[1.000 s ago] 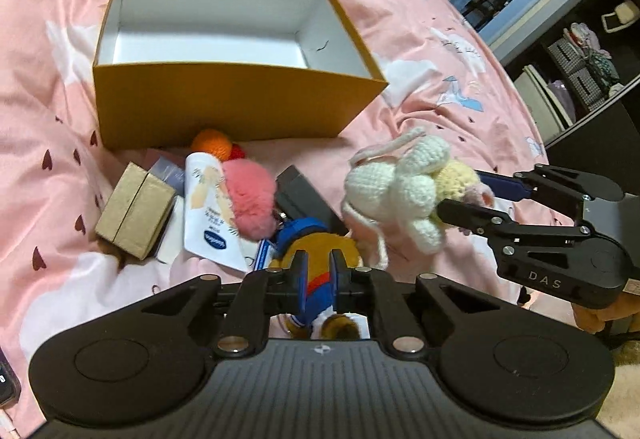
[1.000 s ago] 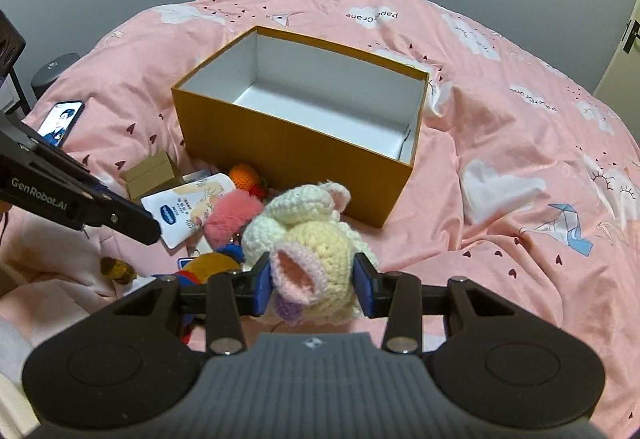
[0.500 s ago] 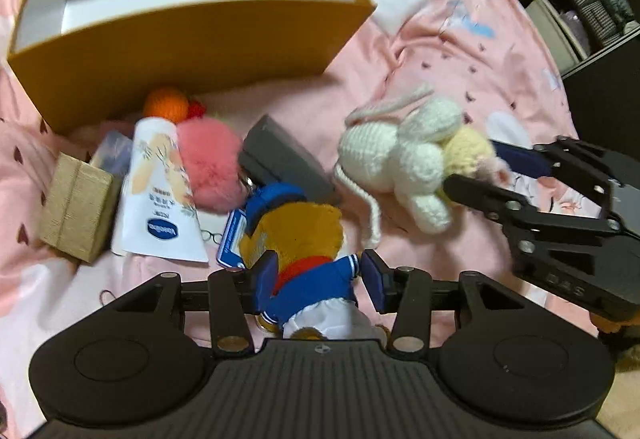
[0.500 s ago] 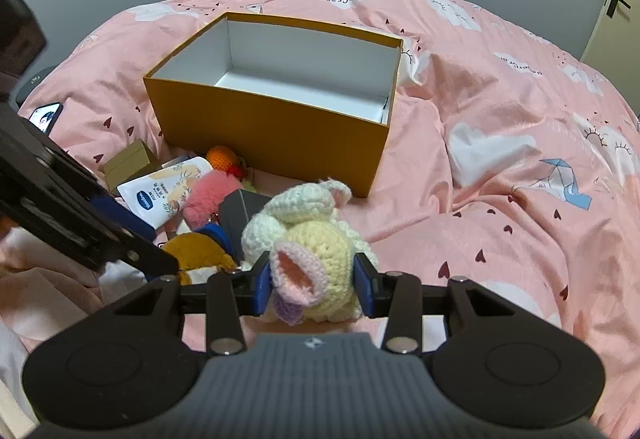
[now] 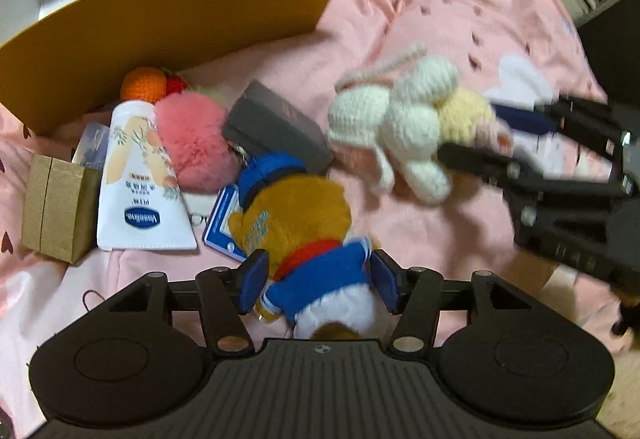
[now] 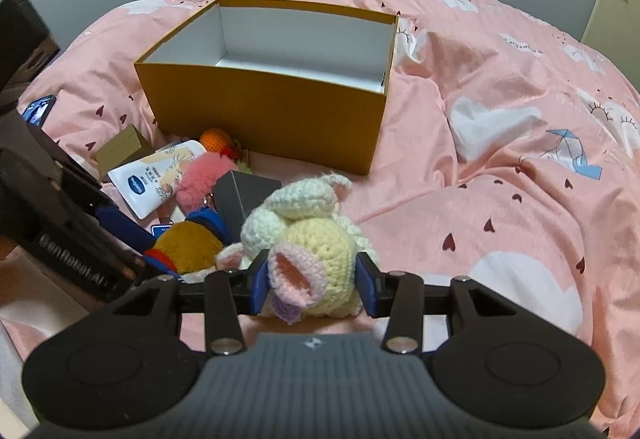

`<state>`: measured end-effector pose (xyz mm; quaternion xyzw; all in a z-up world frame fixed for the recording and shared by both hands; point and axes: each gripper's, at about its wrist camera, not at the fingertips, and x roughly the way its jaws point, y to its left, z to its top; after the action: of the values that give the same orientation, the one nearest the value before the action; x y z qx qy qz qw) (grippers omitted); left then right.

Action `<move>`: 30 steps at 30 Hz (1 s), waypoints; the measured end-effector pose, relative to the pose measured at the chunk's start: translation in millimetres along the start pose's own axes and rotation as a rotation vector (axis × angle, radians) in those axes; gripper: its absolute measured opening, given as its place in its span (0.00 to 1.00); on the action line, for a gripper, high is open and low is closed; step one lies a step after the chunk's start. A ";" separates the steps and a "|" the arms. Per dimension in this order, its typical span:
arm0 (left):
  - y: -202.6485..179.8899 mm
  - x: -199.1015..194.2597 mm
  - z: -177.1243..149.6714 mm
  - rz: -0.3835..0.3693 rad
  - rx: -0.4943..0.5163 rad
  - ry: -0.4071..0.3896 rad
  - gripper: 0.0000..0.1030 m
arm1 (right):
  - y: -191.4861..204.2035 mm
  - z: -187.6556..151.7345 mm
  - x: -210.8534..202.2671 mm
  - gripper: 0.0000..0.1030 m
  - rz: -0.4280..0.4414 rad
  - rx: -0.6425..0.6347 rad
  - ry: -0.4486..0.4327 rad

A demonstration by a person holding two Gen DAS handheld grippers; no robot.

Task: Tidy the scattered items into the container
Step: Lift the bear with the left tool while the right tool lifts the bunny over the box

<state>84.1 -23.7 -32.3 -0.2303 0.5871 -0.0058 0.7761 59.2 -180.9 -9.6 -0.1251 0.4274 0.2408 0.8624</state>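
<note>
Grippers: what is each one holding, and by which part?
Right hand-held gripper grips the crochet bunny by its yellow head. Left straddles the bear, jaws open.

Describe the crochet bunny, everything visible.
The bunny is a crocheted yarn toy: pale yellow head, white body and limbs, pink-lined ears, and a thin pinkish cord trailing from its far end in the left wrist view. It lies on its side on the pink bedspread, in front of the orange box and apart from it. The right gripper has its blue pads on both sides of the head. Its white body sits next to the dark grey box; contact unclear.
</note>
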 end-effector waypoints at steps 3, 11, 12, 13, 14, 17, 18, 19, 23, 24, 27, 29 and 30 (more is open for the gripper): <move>1.3 3.1 -2.0 0.011 -0.016 -0.018 0.60 | -2.1 -1.6 3.2 0.46 0.001 0.012 0.000; 6.0 -17.0 -13.4 -0.008 0.005 -0.107 0.46 | 1.4 0.6 -2.2 0.44 -0.012 0.000 -0.020; 7.9 -20.4 -14.2 -0.014 0.003 -0.120 0.45 | 3.5 2.3 -6.1 0.44 -0.013 -0.013 -0.033; 9.9 -23.9 -15.1 -0.016 -0.001 -0.134 0.45 | 5.7 4.0 -9.2 0.44 -0.013 -0.025 -0.043; 11.6 -27.8 -16.2 -0.015 -0.004 -0.150 0.45 | 8.0 5.8 -12.2 0.44 -0.012 -0.038 -0.053; 15.1 -42.3 -18.9 -0.019 -0.017 -0.205 0.45 | 13.7 11.6 -19.8 0.44 -0.018 -0.075 -0.079; 15.7 -48.2 -19.6 -0.024 -0.020 -0.227 0.45 | 15.0 13.8 -22.1 0.44 -0.025 -0.085 -0.089; 16.6 -53.7 -19.4 -0.027 -0.021 -0.248 0.45 | 16.1 16.0 -24.1 0.44 -0.032 -0.095 -0.101; 21.8 -74.5 -14.6 -0.024 -0.035 -0.330 0.45 | 18.3 28.5 -32.2 0.44 -0.047 -0.121 -0.150; 23.4 -79.3 -12.3 -0.023 -0.039 -0.347 0.45 | 19.8 33.2 -34.4 0.44 -0.048 -0.135 -0.164; 29.1 -91.5 -2.9 -0.026 -0.045 -0.388 0.45 | 26.1 47.7 -38.4 0.44 -0.052 -0.176 -0.205; 33.9 -99.6 4.0 -0.022 -0.047 -0.411 0.45 | 31.1 59.0 -39.4 0.44 -0.056 -0.211 -0.238; 36.6 -104.1 8.4 -0.016 -0.047 -0.422 0.45 | 33.6 64.5 -39.3 0.44 -0.059 -0.227 -0.252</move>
<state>49.9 41.0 50.7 -0.2489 0.4099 0.0501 0.8761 64.9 -137.1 60.4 -0.2029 0.2821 0.2761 0.8961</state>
